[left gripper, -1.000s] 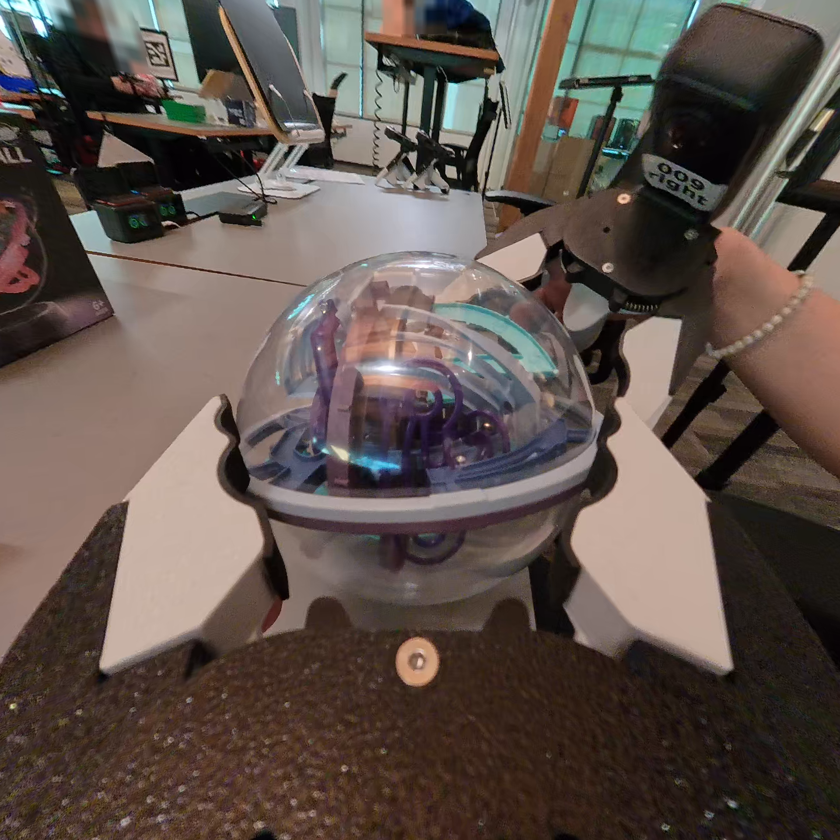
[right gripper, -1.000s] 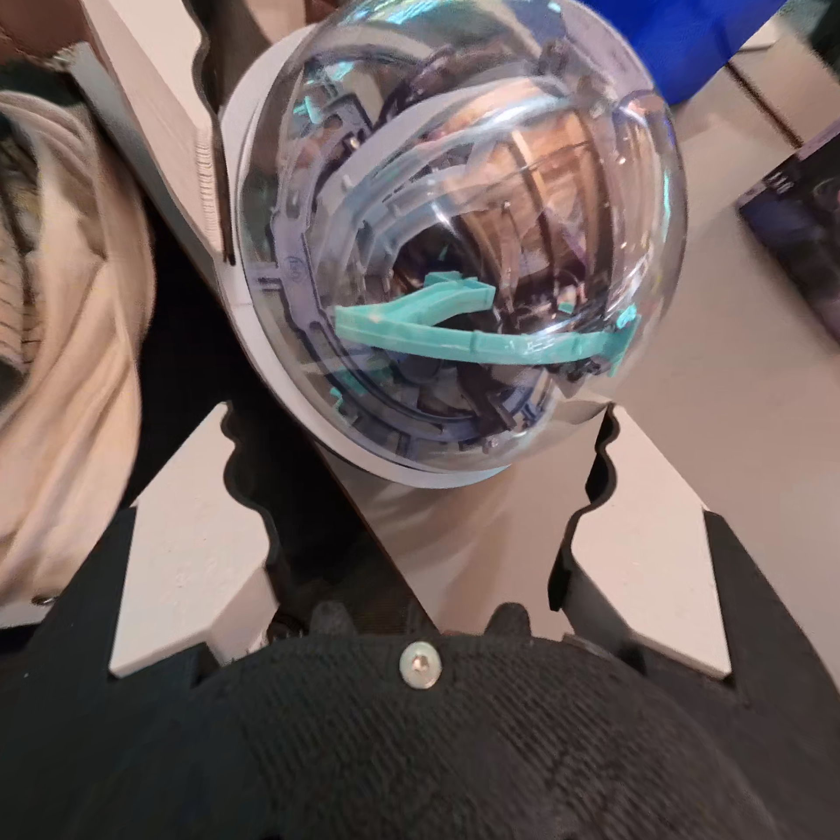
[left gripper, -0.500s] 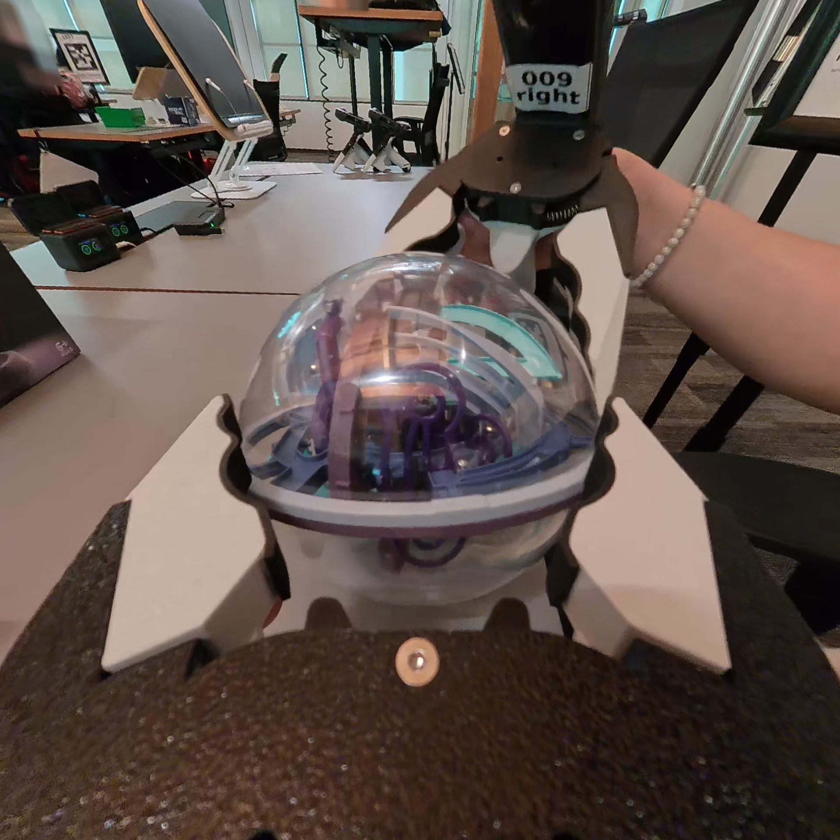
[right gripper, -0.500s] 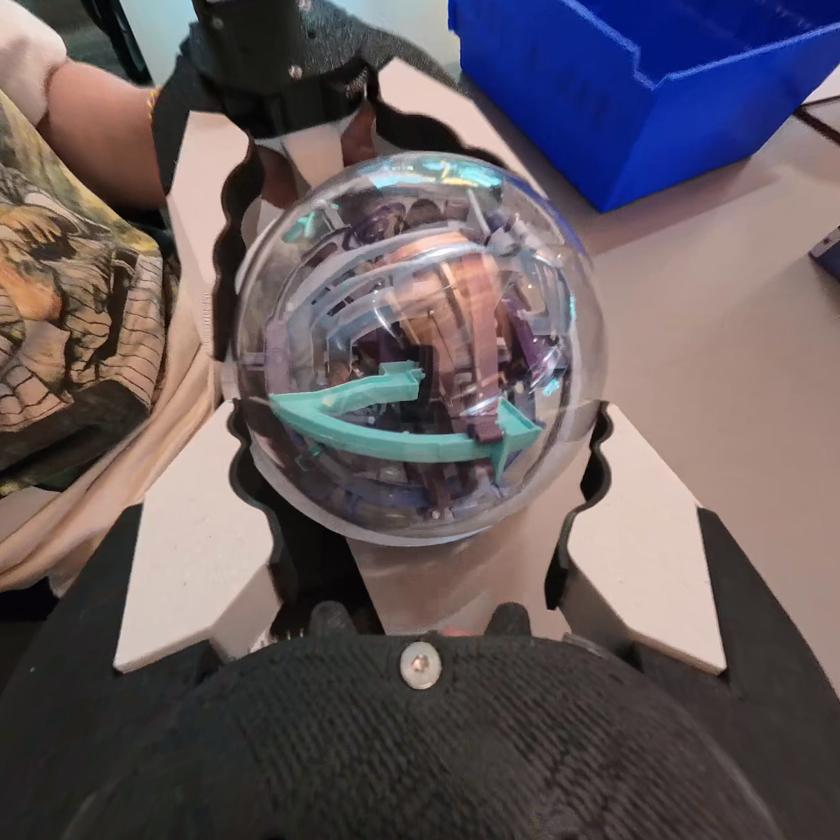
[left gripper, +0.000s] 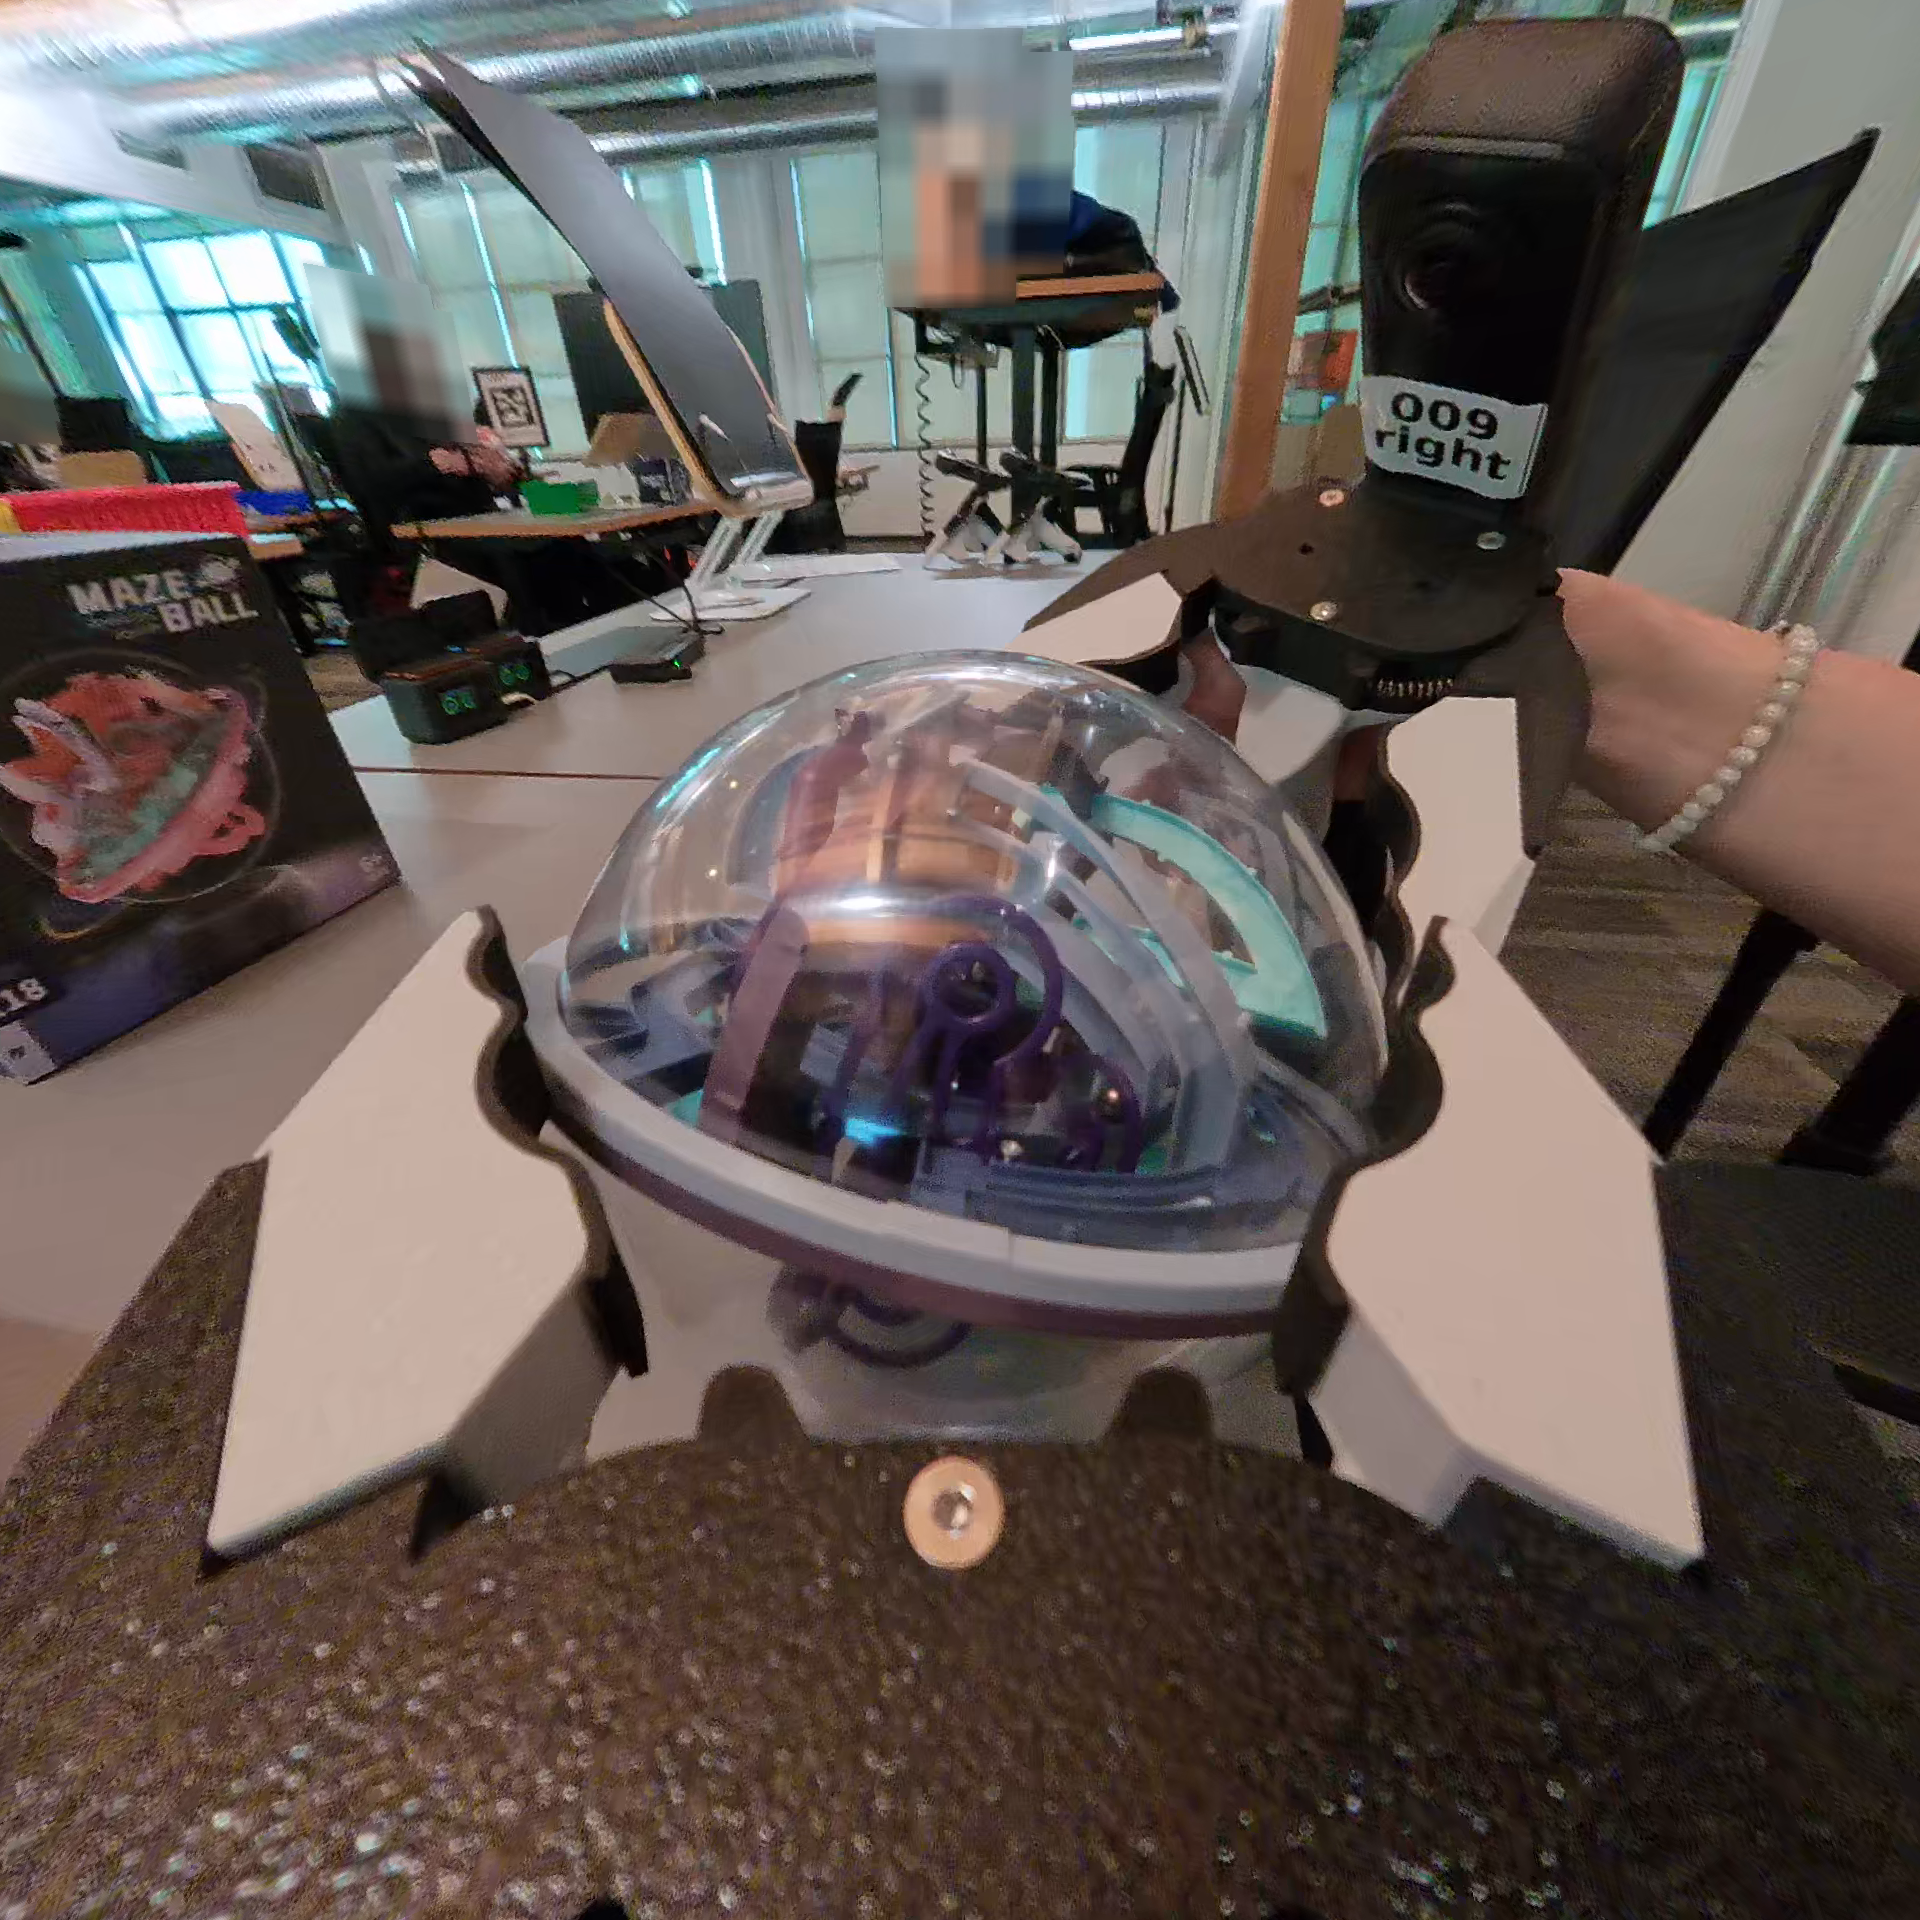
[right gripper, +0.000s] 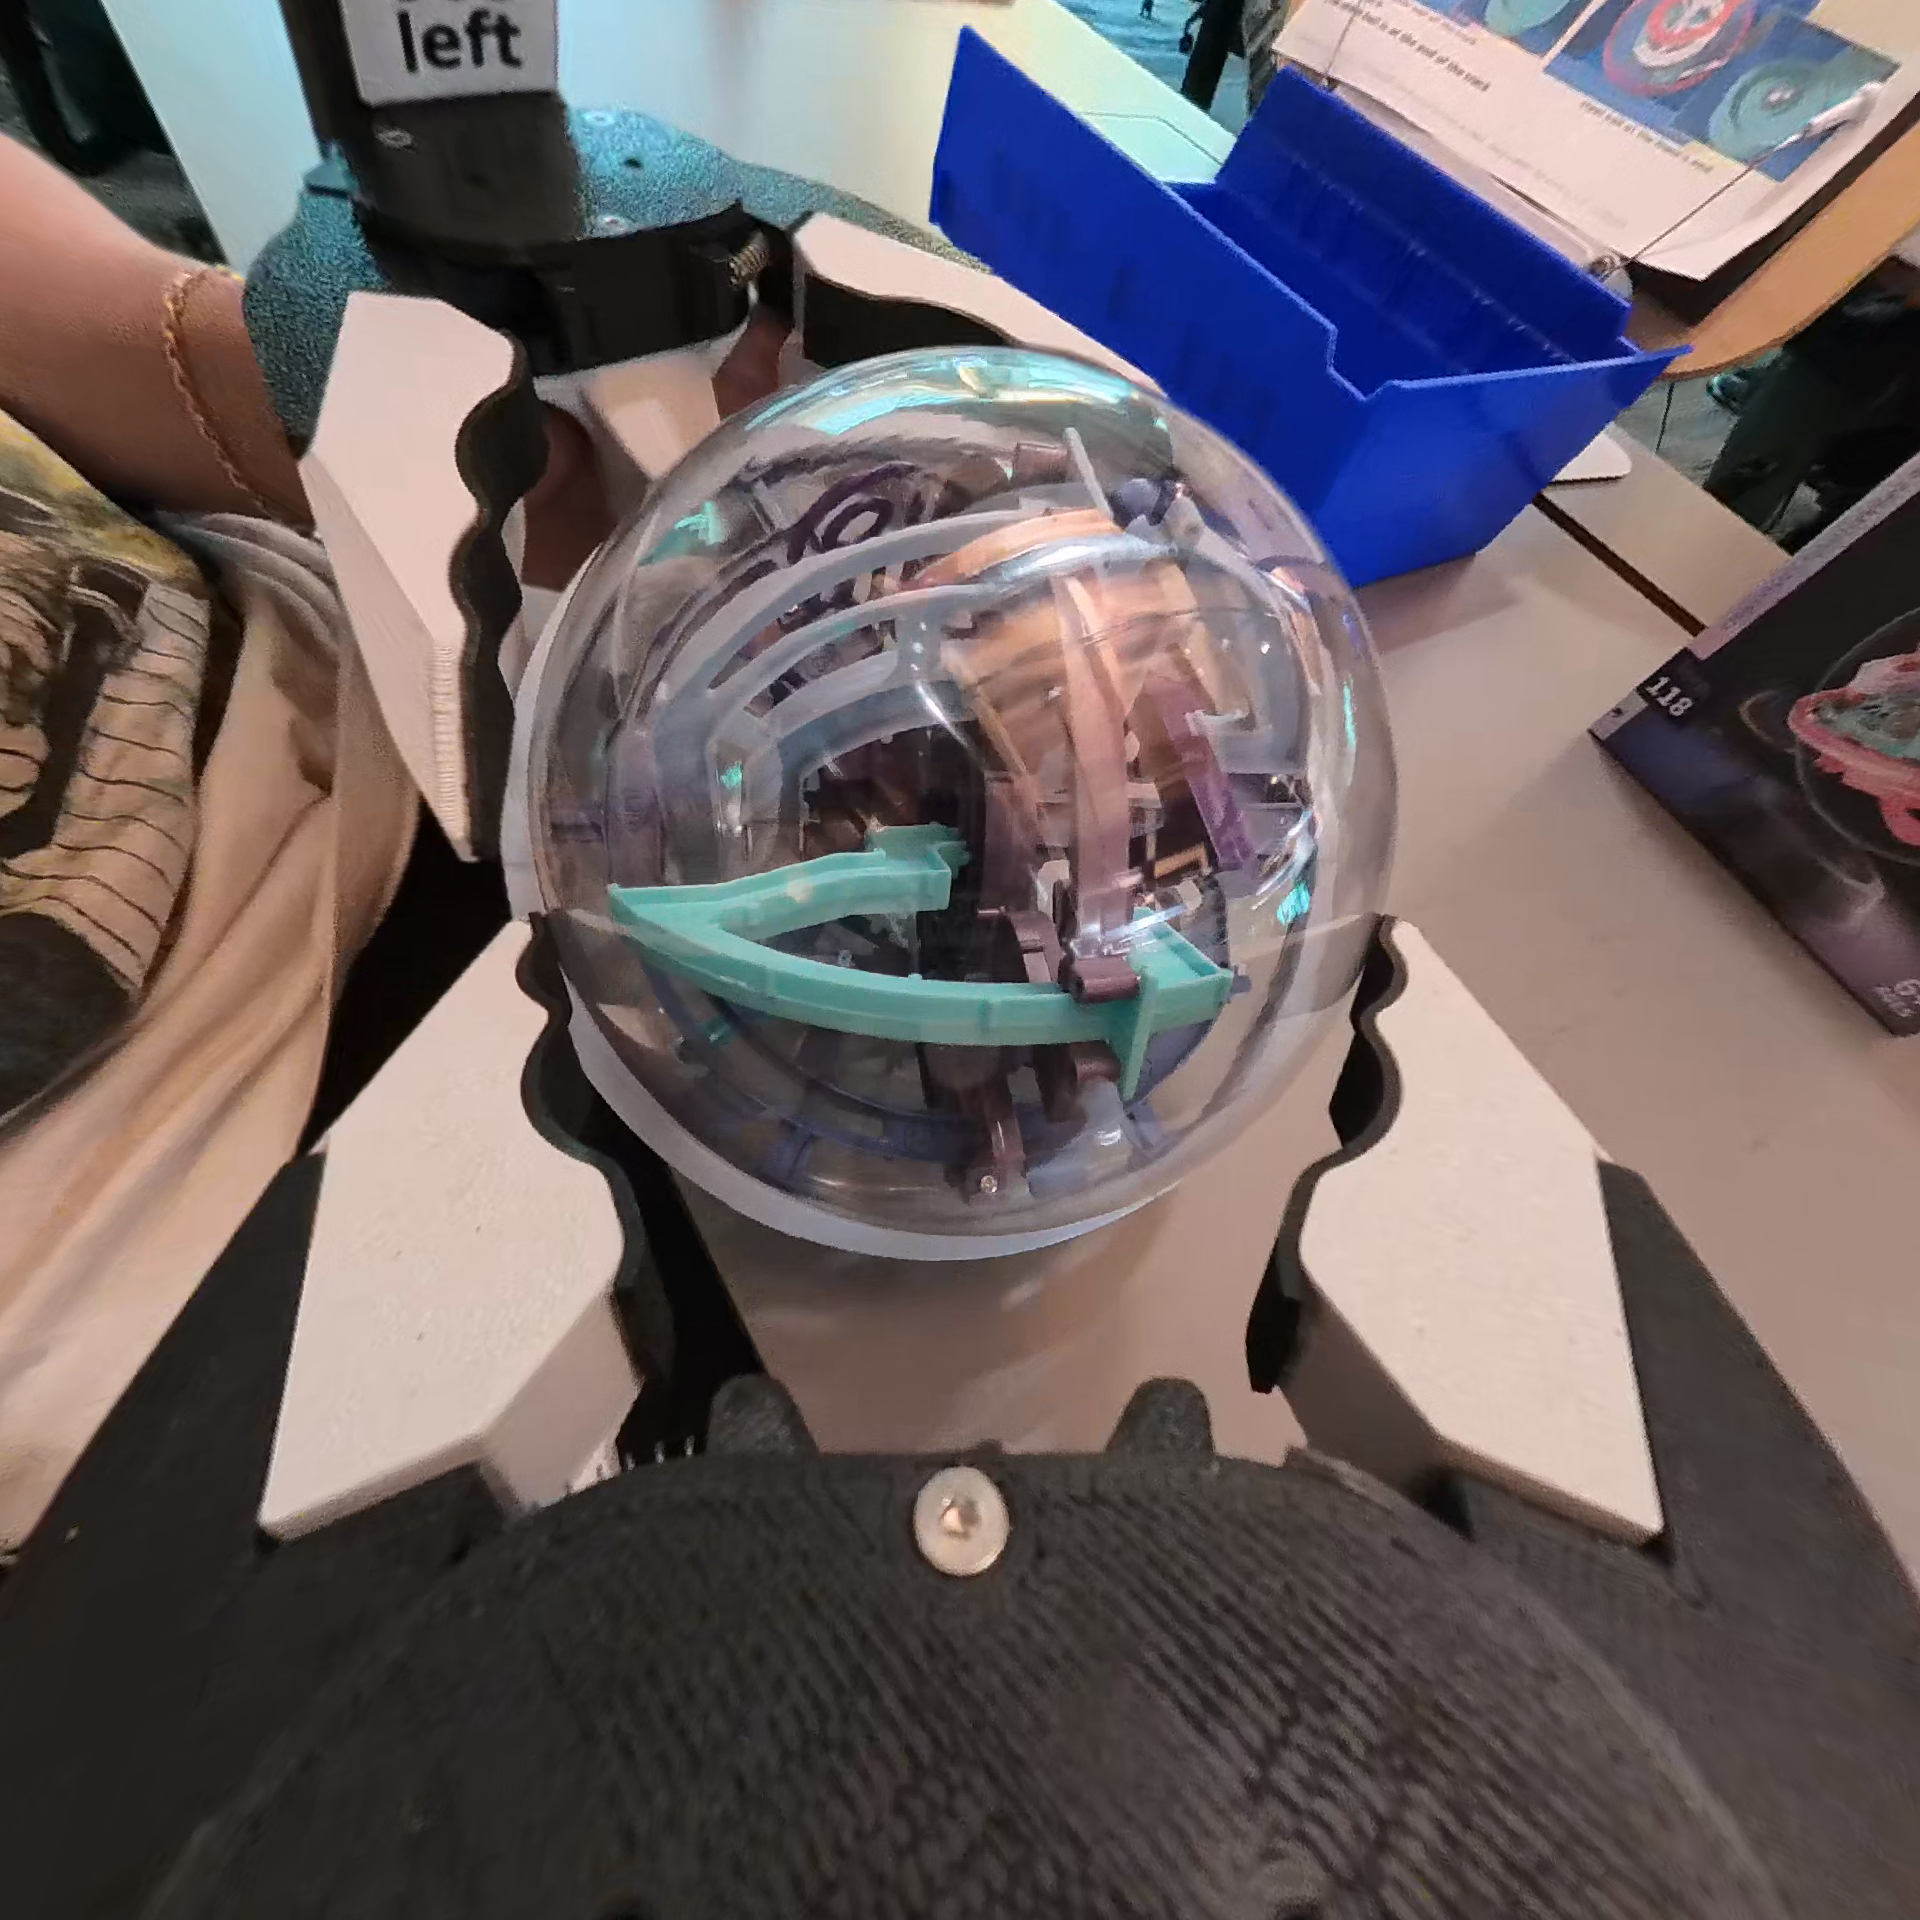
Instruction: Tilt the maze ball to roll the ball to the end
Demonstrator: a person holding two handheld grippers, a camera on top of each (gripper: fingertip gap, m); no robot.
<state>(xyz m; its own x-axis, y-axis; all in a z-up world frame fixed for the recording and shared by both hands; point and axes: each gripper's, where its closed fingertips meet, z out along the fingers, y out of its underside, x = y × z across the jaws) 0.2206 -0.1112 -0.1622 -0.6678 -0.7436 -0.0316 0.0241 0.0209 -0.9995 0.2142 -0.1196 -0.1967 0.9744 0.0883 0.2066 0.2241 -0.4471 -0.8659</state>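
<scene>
The maze ball [left gripper: 966, 935] is a clear sphere with a white ring and purple, teal and tan tracks inside. It is held above the table between both grippers. My left gripper [left gripper: 961, 997] is shut on it, with its dark wavy pads [left gripper: 499, 997] against the white ring on both sides. The ring slopes down to the right. My right gripper [right gripper: 956, 956] grips the ball [right gripper: 945, 790] from the opposite side, with its pads [right gripper: 1371, 966] against the clear shell. Each view shows the other gripper's body behind the ball [left gripper: 1455, 520] [right gripper: 520, 208]. I cannot make out the small ball inside.
The maze ball's dark box [left gripper: 135, 790] stands on the beige table [left gripper: 208, 1091] and also shows in the right wrist view [right gripper: 1808, 831]. A blue bin [right gripper: 1299, 312] sits behind the ball. Black chargers [left gripper: 457, 691] and a tablet stand [left gripper: 665, 343] are farther back. A forearm [left gripper: 1745, 810] is at the right.
My right gripper has come around the ball's far side, and its pads now lie against the shell. The ball has tilted in my left gripper, so its ring now slopes.
</scene>
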